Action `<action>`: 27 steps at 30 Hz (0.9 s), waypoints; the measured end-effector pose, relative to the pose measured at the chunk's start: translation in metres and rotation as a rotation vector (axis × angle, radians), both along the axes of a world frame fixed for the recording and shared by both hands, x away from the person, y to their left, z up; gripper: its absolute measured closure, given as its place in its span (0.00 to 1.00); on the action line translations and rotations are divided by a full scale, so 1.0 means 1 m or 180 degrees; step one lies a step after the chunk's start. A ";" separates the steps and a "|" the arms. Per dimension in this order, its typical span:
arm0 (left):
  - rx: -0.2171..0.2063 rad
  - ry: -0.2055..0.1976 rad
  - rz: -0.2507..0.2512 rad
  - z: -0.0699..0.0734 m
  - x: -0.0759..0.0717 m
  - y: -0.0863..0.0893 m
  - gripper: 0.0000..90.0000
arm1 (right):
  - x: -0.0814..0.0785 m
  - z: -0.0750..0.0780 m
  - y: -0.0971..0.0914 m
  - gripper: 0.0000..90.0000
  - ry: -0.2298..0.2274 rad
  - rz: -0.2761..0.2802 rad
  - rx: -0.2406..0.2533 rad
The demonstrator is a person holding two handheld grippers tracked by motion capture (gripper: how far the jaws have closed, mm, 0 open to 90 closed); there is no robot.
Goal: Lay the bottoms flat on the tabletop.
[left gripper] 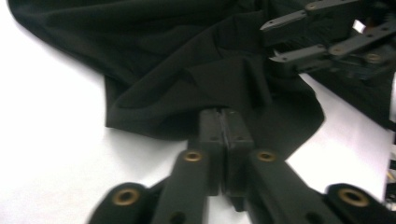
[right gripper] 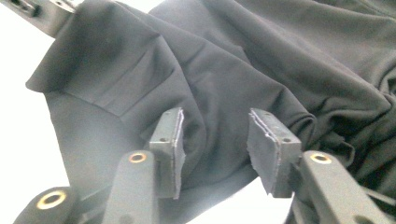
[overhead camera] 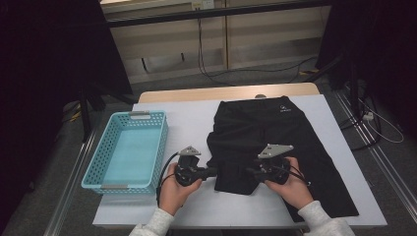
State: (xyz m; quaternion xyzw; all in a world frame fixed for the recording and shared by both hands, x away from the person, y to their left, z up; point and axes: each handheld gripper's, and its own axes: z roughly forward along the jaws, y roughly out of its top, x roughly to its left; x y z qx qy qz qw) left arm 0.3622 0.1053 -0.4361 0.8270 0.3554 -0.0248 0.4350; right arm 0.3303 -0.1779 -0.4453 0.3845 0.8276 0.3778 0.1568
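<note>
The black soft cloth trousers point(overhead camera: 275, 142) lie on the white table point(overhead camera: 192, 118), at 3 o'clock from the blue plastic basket point(overhead camera: 127, 152); the left gripper point(left gripper: 224, 126) pinches their folded edge, jaws closed tight; the right gripper point(right gripper: 215, 140) sits half open over the cloth, holding nothing.

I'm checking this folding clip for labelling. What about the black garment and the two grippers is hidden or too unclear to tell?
- High view: the left gripper and right gripper have black jaws lost against the black garment.
- Left gripper view: the shut jaws cover the hem they meet, so a pinch is uncertain.
- High view: the garment's logo is too small to read.
- Right gripper view: the garment runs past the frame edges.
</note>
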 end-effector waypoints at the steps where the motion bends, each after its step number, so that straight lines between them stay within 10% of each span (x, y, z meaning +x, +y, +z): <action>1: 0.0006 -0.0008 -0.0001 0.000 0.000 0.001 0.92 | -0.001 0.001 0.000 0.61 -0.0014 0.0011 0.0003; 17: 0.0049 -0.0063 0.0047 -0.001 0.002 0.001 0.73 | -0.034 0.007 0.019 0.52 -0.0103 0.0291 -0.0131; 27: 0.0129 -0.0061 0.0032 -0.006 0.002 -0.002 0.61 | -0.030 0.003 0.005 0.99 -0.0070 0.0168 -0.0182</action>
